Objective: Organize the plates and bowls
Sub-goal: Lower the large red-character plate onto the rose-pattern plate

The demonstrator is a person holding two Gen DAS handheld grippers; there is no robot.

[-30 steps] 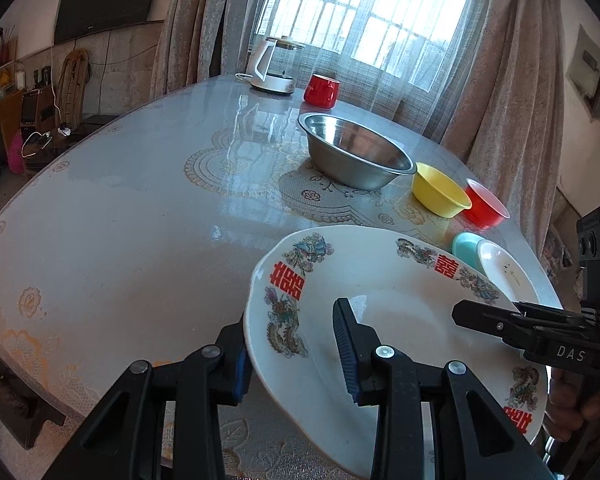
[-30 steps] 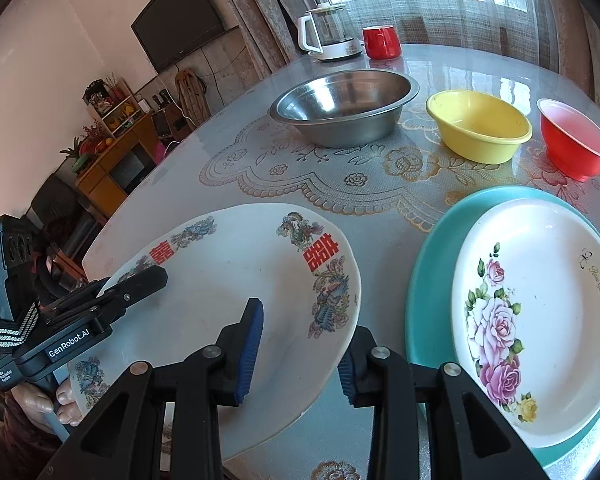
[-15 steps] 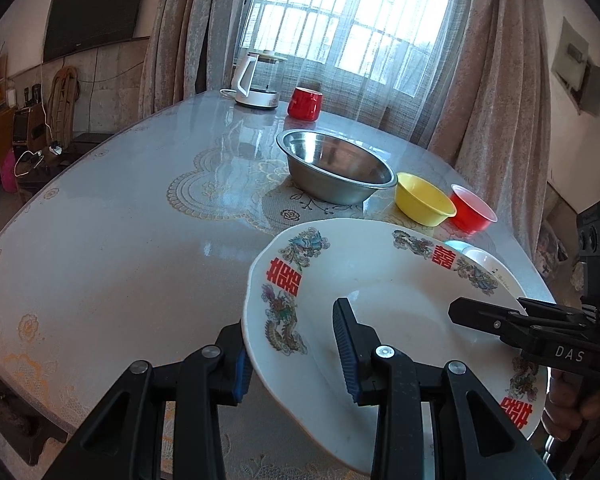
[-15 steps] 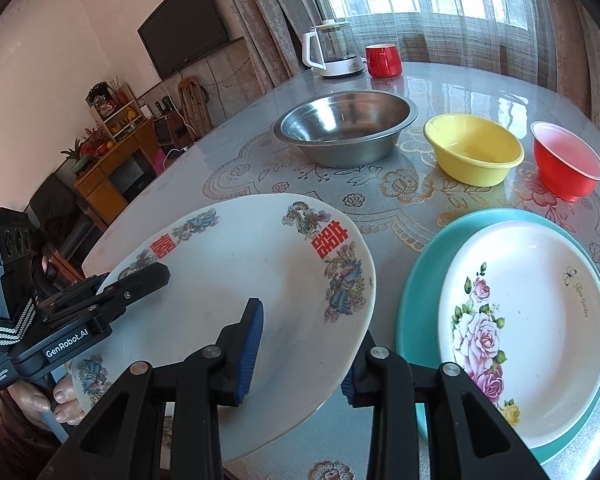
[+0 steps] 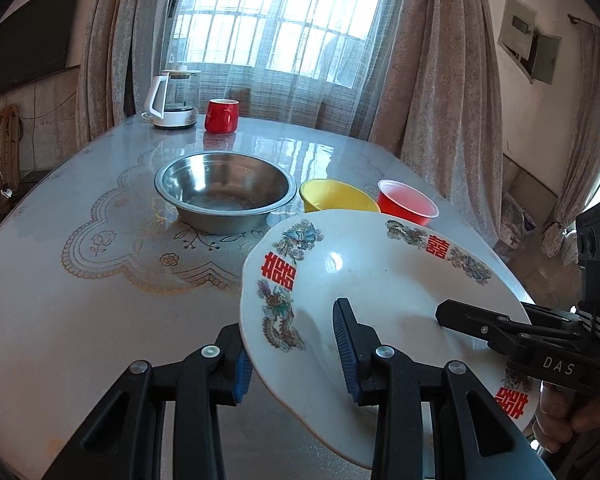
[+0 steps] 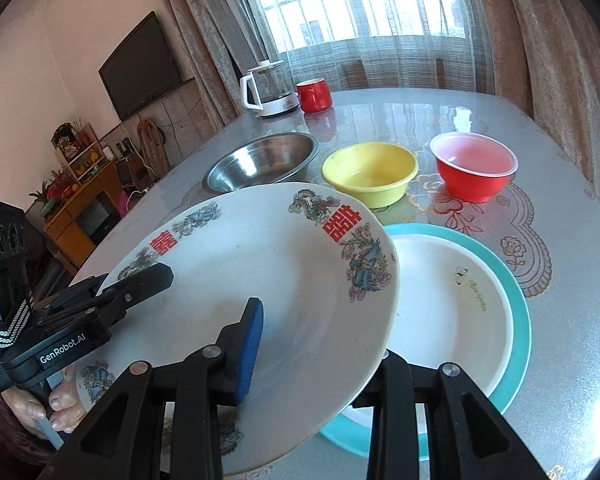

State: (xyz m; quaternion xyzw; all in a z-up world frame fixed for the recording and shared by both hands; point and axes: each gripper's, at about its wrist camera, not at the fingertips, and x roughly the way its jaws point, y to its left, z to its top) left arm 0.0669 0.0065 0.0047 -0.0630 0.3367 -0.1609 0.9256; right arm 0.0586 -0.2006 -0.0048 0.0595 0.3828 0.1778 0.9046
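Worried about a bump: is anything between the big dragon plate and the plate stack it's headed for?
Nothing visible. The dragon plate, held by both the left gripper and the right gripper, overhangs the rose plate on the teal plate.

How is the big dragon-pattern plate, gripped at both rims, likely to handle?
The dragon-pattern plate looks glazed ceramic: probably stiff, fairly heavy, breakable. Its glossy surface may slip under the left gripper and right gripper, whose jaws pinch only the rims, so it could tilt.

My left wrist view faces the window from close behind the white dragon-patterned plate (image 5: 380, 280); my right wrist view faces it likewise, sharing that plate (image 6: 284, 272).
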